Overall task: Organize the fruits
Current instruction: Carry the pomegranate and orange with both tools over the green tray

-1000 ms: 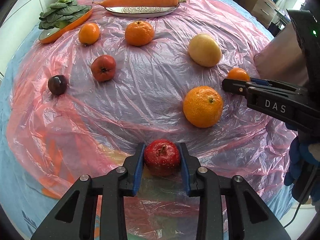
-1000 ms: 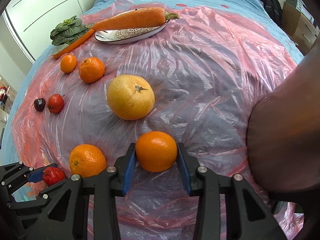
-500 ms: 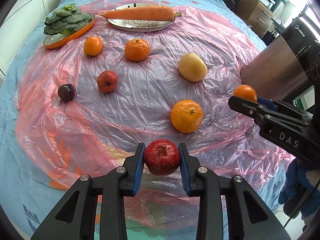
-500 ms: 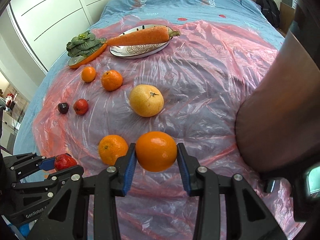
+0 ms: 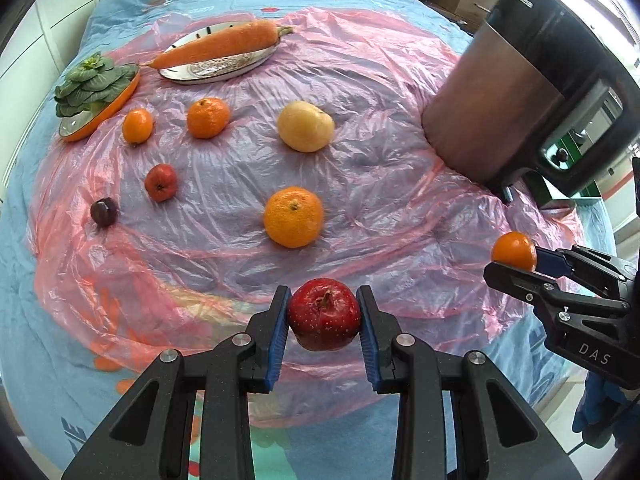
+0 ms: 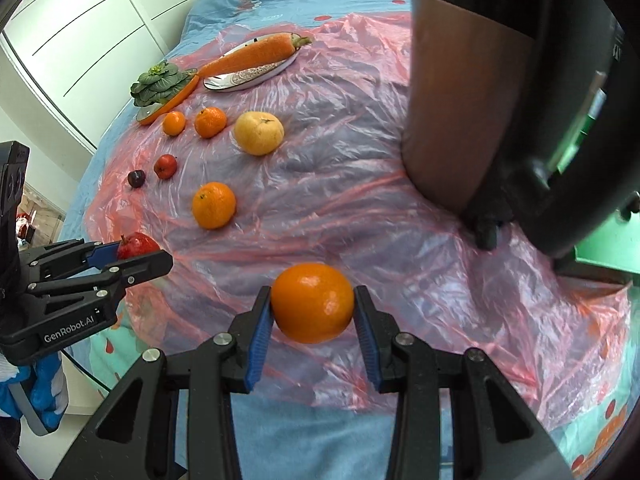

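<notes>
- Two tools have both risen and drawn back from the fruit since a second ago: the pink plastic sheet (image 5: 360, 92) now shows more widely in both views, and the dark metal pot (image 5: 516, 92), earlier cut off at the edge, is in plain sight at the right.
- Left tool (image 5: 324, 316): its blue pads are clamped on the red pomegranate (image 5: 324, 314), one on each side, the gap between them filled by the fruit (the grip looks the same as before).
- Right tool (image 6: 313, 304): its pads are pressed on a smooth orange (image 6: 313, 302), which sits squarely between the fingers, clear of the sheet.
- Seen from the right wrist, the left tool (image 6: 132, 256) is at the left with the pomegranate at its tips; from the left wrist, the right tool (image 5: 520, 258) is at the right edge with the orange.
- Lying on the sheet beyond the tools: a large mandarin (image 5: 293, 216) nearest, a yellow pear (image 5: 306, 126) behind it, two small mandarins (image 5: 208, 117), a small red fruit (image 5: 161, 182) and a dark plum (image 5: 104, 212).
</notes>
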A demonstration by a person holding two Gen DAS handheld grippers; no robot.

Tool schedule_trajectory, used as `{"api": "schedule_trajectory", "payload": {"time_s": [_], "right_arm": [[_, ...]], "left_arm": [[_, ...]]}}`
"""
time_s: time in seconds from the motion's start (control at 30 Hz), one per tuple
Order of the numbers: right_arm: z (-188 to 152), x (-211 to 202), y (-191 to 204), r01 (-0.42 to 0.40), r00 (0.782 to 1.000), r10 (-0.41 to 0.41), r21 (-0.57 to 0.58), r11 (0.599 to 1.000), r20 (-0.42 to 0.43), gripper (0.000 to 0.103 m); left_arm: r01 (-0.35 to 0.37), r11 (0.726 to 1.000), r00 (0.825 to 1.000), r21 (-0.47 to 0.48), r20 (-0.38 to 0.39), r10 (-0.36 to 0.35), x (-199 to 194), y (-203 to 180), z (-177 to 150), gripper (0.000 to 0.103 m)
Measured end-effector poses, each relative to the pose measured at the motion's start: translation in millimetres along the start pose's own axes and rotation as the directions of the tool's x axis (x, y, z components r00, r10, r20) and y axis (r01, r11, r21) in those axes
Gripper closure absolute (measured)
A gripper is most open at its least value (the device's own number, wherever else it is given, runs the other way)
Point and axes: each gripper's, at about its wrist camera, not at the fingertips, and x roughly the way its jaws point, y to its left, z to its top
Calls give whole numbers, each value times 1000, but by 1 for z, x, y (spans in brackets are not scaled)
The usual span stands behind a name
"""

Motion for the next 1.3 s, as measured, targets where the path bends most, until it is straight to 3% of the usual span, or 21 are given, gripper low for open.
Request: {"api": "schedule_trajectory", "payload": {"time_s": [0.37,0.6,0.8,0.9,1.07,1.3], "right_arm": [[-43,-54,-90,111,994,-111,146,983,-7,71],[-53,-92,-162,201,977,-211,239,950,19,71],[-45,-119,-228,254,957,-283,293,922,61,71],[-36,-125,-261,274,946,-313,310,910,85,71],[-14,-123,-311,303,930,-352,321,897,105,71],[13,-98,-362,320,927,-364,316,893,90,71]], "left_arm": [[152,971,988,185,-66,-142,5,-122,-2,75],[260,912,966,318,-93,-243,10,-217,12,75],[320,870,946,375,-72,-317,17,-290,48,75],[321,871,944,373,-48,-328,28,-315,70,75],[291,895,952,339,-4,-307,55,-342,111,75],[231,924,969,305,17,-248,102,-361,156,75]]}}
